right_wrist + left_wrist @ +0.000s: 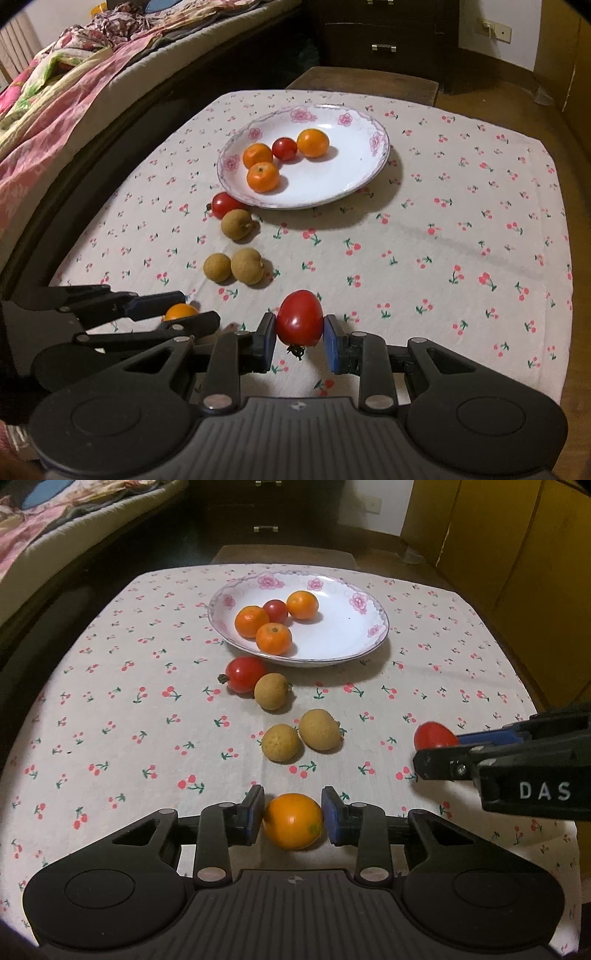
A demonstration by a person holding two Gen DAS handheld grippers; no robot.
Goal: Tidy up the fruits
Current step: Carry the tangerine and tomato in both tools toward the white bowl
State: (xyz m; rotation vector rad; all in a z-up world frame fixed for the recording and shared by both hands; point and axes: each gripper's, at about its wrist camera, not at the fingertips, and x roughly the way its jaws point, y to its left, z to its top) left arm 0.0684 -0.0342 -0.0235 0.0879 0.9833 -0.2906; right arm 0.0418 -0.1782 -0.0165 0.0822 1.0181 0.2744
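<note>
My left gripper (292,814) is shut on an orange (293,820) just above the cloth near the front edge; it shows in the right wrist view (180,311) too. My right gripper (300,334) is shut on a red tomato (300,318), seen at the right in the left wrist view (433,735). A white flowered plate (347,642) at the table's far middle holds three oranges (274,638) and a small tomato (275,610). Another tomato (245,673) and three longans (271,691) lie on the cloth between plate and grippers.
The table has a cherry-print cloth (129,709). A bed (74,85) runs along the left side. A dark drawer chest (384,40) and a wooden stool (362,83) stand beyond the far edge. Yellow cabinets (517,554) stand at the right.
</note>
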